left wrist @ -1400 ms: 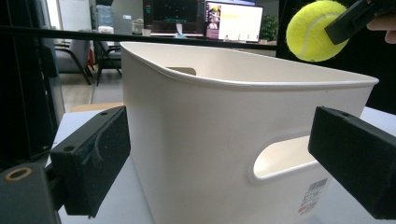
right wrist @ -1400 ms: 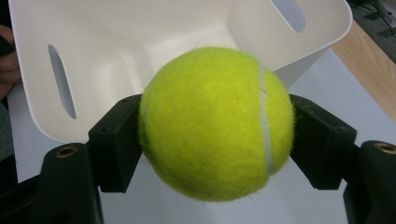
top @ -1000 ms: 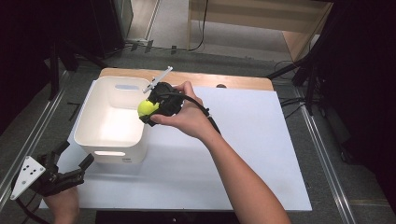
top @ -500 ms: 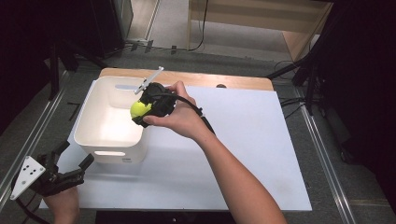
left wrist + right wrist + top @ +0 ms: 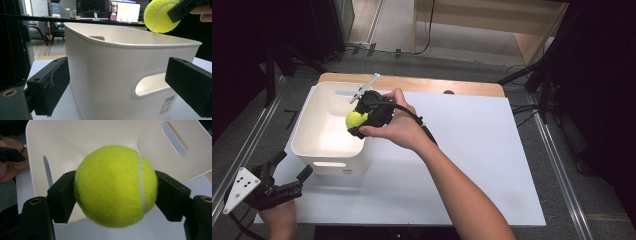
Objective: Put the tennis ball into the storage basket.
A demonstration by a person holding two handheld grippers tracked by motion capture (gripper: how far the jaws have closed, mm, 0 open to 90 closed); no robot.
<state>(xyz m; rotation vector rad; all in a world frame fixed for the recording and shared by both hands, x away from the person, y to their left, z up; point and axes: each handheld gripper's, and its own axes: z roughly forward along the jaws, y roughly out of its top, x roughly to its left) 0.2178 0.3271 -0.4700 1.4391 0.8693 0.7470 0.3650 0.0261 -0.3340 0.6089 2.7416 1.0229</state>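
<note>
Yellow tennis ball (image 5: 116,186) clamped in right claw (image 5: 116,195), above white bin (image 5: 75,142)

A white table top (image 5: 492,150) spans the middle, a bare wooden strip (image 5: 422,84) along its twelve o'clock edge. Metal rails (image 5: 562,165) flank it at three and nine o'clock. Lit monitors (image 5: 110,10) glow behind, near twelve o'clock.

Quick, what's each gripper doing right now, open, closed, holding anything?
Left gripper: open, holding nothing, near the white bin.
Right gripper: shut on the tennis ball, above the bin.
</note>
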